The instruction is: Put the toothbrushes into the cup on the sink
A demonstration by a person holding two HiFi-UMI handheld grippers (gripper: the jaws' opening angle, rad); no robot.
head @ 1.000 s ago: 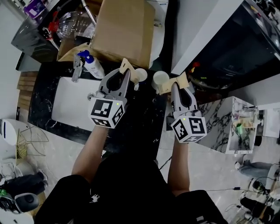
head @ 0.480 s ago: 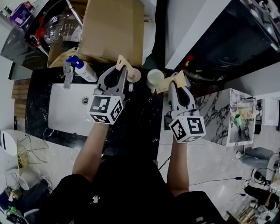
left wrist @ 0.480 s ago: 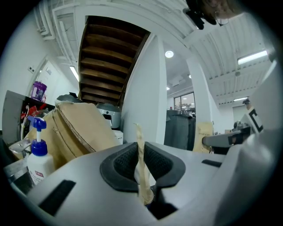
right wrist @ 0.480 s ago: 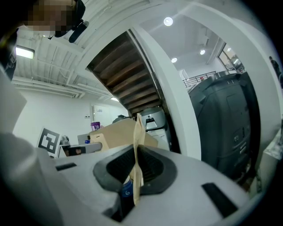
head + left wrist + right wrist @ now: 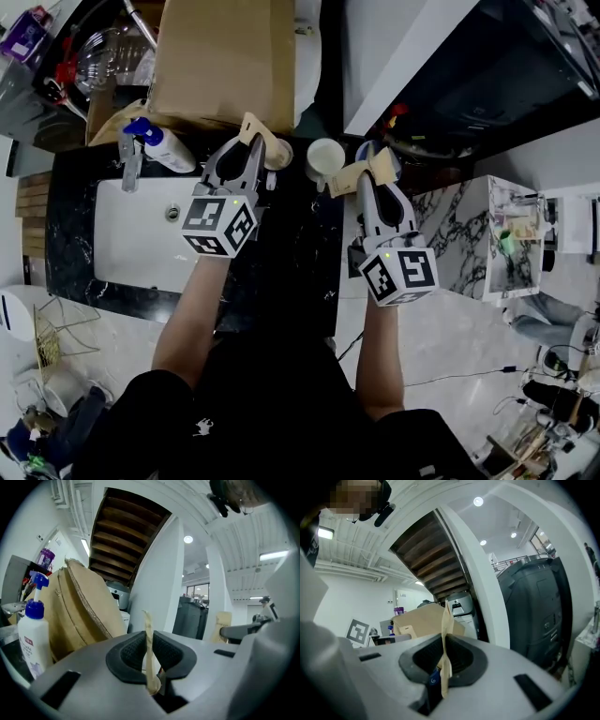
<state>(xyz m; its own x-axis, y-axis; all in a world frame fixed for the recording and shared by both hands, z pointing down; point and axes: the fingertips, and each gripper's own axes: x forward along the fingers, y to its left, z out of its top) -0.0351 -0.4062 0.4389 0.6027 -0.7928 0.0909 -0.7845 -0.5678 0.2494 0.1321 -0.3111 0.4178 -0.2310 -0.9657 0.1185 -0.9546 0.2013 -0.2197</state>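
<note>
In the head view my left gripper [image 5: 247, 150] is shut on a flat tan paper-wrapped toothbrush [image 5: 251, 129] that sticks up past its jaws. It hangs just left of a beige cup [image 5: 281, 153]. A white cup [image 5: 325, 157] stands on the black counter between the two grippers. My right gripper [image 5: 367, 178] is shut on a second tan wrapped toothbrush [image 5: 349, 178], just right of the white cup. The left gripper view shows the wrapper [image 5: 149, 644] edge-on between the pads. In the right gripper view the wrapper [image 5: 446, 634] is pinched the same way, with a bit of blue beside it.
A white sink basin [image 5: 141, 239] is set in the black marble counter [image 5: 300, 253] at the left. A soap bottle with a blue pump [image 5: 157, 142] and a faucet [image 5: 127, 155] stand behind it. A large cardboard box [image 5: 225, 56] fills the back. A marble shelf [image 5: 469, 239] is at the right.
The head camera has drifted, so the counter sits lower and further left in view. Both grippers keep their grip on the wrapped toothbrushes and stay beside the cups.
</note>
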